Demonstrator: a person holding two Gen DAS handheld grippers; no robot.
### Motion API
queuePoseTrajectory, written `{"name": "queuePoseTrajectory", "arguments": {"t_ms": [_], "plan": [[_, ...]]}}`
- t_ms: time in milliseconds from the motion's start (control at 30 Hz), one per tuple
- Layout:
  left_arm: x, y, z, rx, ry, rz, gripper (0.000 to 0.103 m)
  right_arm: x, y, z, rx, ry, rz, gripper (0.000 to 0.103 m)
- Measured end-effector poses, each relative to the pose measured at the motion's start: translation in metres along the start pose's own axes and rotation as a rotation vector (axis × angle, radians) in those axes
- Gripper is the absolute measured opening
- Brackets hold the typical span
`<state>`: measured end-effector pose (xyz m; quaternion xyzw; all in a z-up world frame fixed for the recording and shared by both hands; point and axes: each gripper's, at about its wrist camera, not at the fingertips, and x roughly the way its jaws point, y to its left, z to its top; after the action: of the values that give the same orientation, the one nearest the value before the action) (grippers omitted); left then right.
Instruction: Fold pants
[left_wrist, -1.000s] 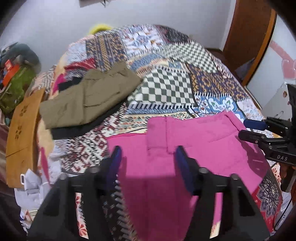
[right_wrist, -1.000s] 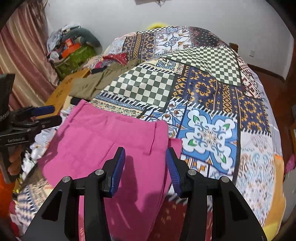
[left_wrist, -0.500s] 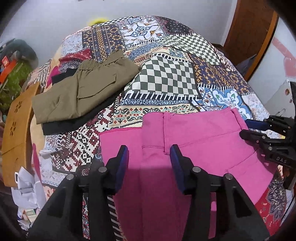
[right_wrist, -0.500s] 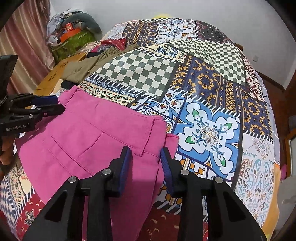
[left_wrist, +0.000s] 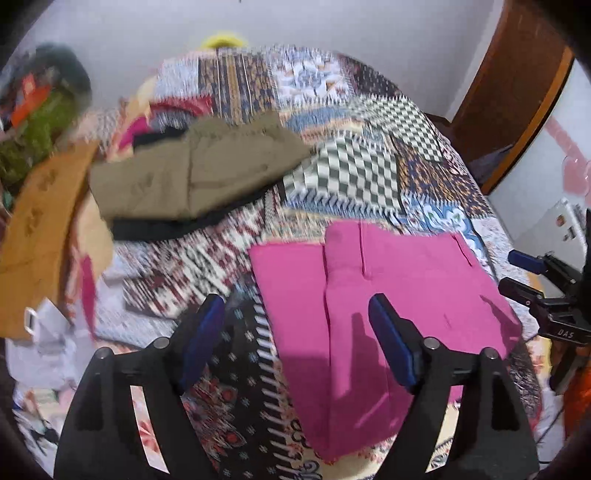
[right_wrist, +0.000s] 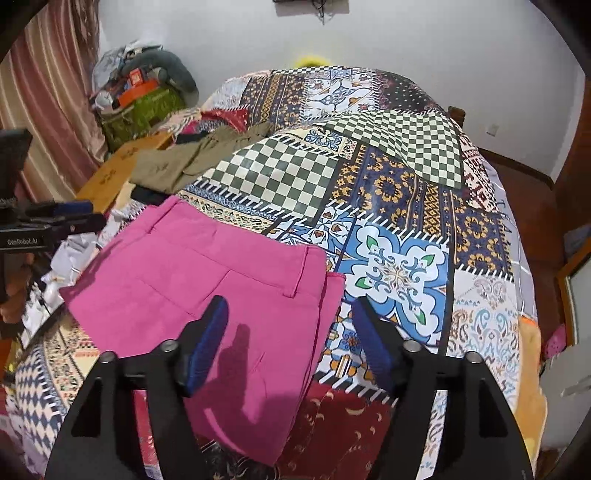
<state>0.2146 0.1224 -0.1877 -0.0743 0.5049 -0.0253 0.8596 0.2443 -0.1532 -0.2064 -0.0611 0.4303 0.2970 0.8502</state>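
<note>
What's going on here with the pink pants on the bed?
A person is folding clothes with a hand-held gripper in each hand. The pink pants lie folded on the patchwork bedspread. The left hand-held gripper and right hand-held gripper hover over them, jaws opening, gripping nothing. Further back, olive pants sit folded on top of a black garment.
</note>
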Motion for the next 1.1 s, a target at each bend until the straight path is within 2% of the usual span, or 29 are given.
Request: {"name": "queuePoseTrajectory", "arguments": {"t_ms": [133, 233, 400, 533, 600, 733, 800, 833, 867, 967, 1100], "plan": [[0.020, 0.001, -0.013, -0.025, 0.065, -0.031, 0.080, 0.008, -0.006, -0.011, 0.021, 0.042, 0.005, 0.069], [0.027, 0.001, -0.017, -0.047, 0.075, -0.063, 0.080, 0.018, -0.013, -0.019, 0.040, 0.077, 0.002, 0.068], [0.038, -0.001, -0.010, -0.052, 0.102, -0.103, 0.080, 0.032, -0.029, -0.025, 0.143, 0.113, 0.092, 0.068], [0.047, 0.001, -0.006, -0.079, 0.120, -0.146, 0.078, 0.040, -0.032, -0.023, 0.185, 0.122, 0.126, 0.068], [0.049, 0.002, -0.004, -0.092, 0.117, -0.161, 0.071, 0.043, -0.031, -0.022, 0.185, 0.124, 0.138, 0.065], [0.048, -0.003, -0.002, -0.086, 0.102, -0.168, 0.056, 0.047, -0.029, -0.017, 0.180, 0.129, 0.179, 0.047], [0.046, -0.008, -0.001, -0.069, 0.094, -0.171, 0.042, 0.049, -0.027, -0.015, 0.182, 0.131, 0.192, 0.040], [0.044, -0.011, -0.001, -0.063, 0.089, -0.172, 0.039, 0.050, -0.026, -0.015, 0.183, 0.129, 0.195, 0.034], [0.043, -0.013, -0.002, -0.058, 0.085, -0.168, 0.034, 0.050, -0.025, -0.014, 0.186, 0.125, 0.198, 0.027], [0.038, -0.019, -0.002, -0.037, 0.067, -0.136, 0.023, 0.048, -0.022, -0.011, 0.170, 0.108, 0.183, 0.016], [0.029, -0.023, 0.000, -0.021, 0.046, -0.098, 0.017, 0.038, -0.014, -0.003, 0.113, 0.060, 0.136, 0.012]]}}
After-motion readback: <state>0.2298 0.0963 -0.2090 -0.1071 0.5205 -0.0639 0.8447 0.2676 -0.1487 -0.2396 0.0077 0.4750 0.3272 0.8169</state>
